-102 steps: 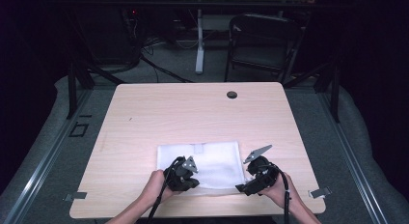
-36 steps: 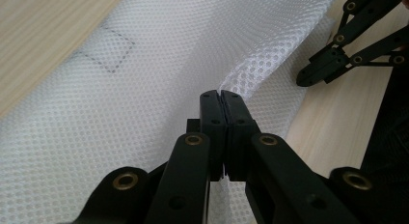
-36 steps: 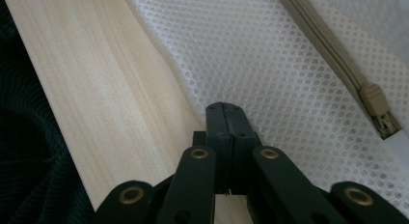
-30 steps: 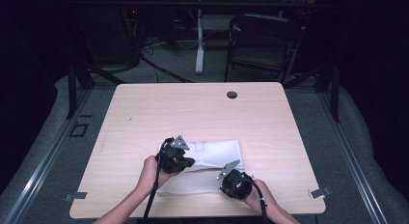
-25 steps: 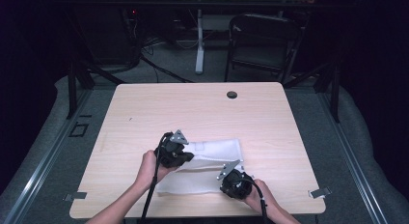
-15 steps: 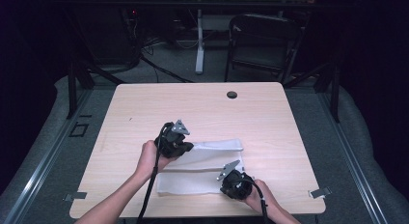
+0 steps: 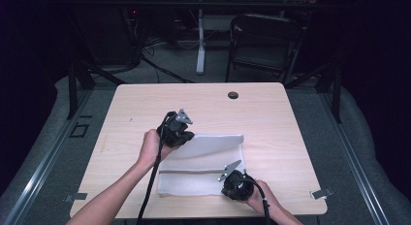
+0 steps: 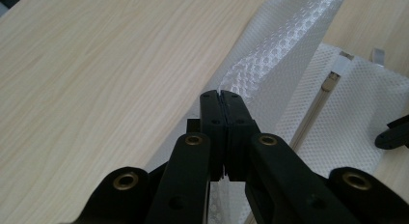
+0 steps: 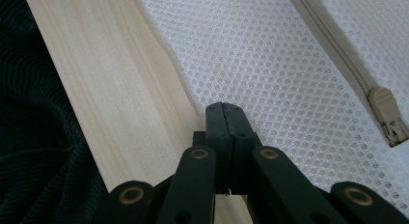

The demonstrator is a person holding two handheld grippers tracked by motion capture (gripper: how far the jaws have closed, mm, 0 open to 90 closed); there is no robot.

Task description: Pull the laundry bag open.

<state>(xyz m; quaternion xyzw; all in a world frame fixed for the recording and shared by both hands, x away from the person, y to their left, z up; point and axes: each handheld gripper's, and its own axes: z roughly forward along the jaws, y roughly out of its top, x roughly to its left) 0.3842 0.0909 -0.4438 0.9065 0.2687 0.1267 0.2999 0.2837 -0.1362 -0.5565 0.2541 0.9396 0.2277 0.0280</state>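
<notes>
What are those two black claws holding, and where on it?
Left gripper pinches the white mesh bag by a lifted corner; right gripper pinches its near edge.

A white mesh bag (image 7: 203, 169) with a fine honeycomb pattern of small holes is seen near the front edge of the tabletop (image 7: 145, 108), which is coloured pale beige with a light wood grain. A beige zipper (image 9: 347, 64) with a beige pull is set into the white mesh. Both the left gripper (image 7: 186, 137) and the right gripper (image 7: 232, 184) are coloured black, with brass-coloured rivets on the jaws and a grey plate on top. A small black round cap (image 7: 233, 95) is seen near the far edge.
</notes>
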